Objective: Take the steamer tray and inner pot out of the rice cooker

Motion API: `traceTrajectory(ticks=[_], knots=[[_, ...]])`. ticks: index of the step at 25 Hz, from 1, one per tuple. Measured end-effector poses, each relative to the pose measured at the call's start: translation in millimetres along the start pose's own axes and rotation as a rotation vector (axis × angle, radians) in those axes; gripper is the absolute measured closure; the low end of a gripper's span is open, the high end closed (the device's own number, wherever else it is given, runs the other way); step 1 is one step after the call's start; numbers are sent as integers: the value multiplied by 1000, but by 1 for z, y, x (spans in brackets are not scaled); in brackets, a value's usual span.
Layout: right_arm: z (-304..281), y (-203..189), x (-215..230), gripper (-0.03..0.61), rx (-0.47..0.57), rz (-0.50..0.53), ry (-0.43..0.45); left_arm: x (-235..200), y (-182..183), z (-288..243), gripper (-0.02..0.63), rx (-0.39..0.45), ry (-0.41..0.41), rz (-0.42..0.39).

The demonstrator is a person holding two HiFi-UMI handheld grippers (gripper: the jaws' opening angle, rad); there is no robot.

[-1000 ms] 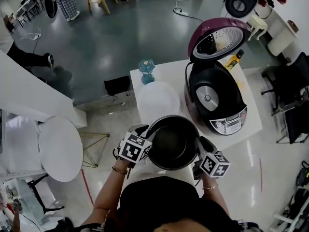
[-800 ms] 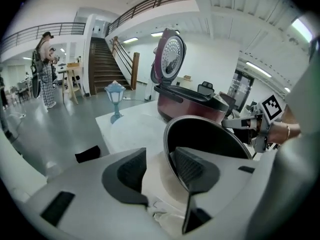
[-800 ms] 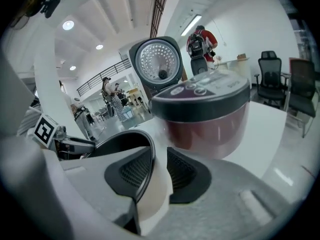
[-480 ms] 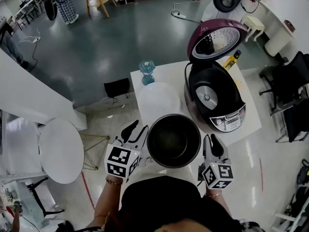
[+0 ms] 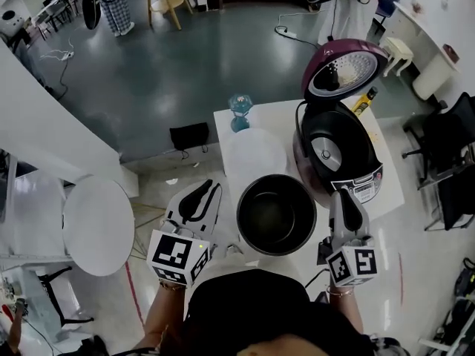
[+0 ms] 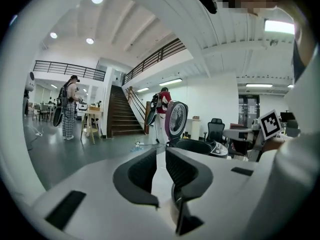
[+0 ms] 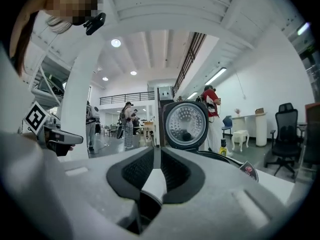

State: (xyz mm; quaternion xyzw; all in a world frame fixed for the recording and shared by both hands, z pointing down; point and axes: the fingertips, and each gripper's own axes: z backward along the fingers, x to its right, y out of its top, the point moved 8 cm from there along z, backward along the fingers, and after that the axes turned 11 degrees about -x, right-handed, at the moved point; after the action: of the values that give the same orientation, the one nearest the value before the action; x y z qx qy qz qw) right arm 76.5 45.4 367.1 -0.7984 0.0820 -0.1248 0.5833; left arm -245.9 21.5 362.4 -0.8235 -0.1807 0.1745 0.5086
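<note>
Already out of the rice cooker (image 5: pixel 338 158): the black inner pot (image 5: pixel 276 215), round, deep and empty, standing upright with its mouth up on the white bench (image 5: pixel 225 124), close to the near edge and just beside the cooker's front left. Directly behind it, lying flat on the same bench: the round white steamer tray (image 5: pixel 254 154), touching the pot or not, hard to tell. Cooker upright at the bench's right side, maroon lid (image 5: pixel 345 67) swung open and standing up at the back, silver inner plate showing, dark hollow body with a silver disc at the bottom.
</note>
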Motion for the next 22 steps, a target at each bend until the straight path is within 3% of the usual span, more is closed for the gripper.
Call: traceTrajectory(ticks=[5,11,22], knots=[[2,-2,-11,561,-2,17,13,-6,4,15,582,44,17,19],[4,-4,-19,572,5,12,14,-1,1,21,593,24,33,-27],[9,-3,-20,572,11,43,12,3,0,21,611,5,40,-42]])
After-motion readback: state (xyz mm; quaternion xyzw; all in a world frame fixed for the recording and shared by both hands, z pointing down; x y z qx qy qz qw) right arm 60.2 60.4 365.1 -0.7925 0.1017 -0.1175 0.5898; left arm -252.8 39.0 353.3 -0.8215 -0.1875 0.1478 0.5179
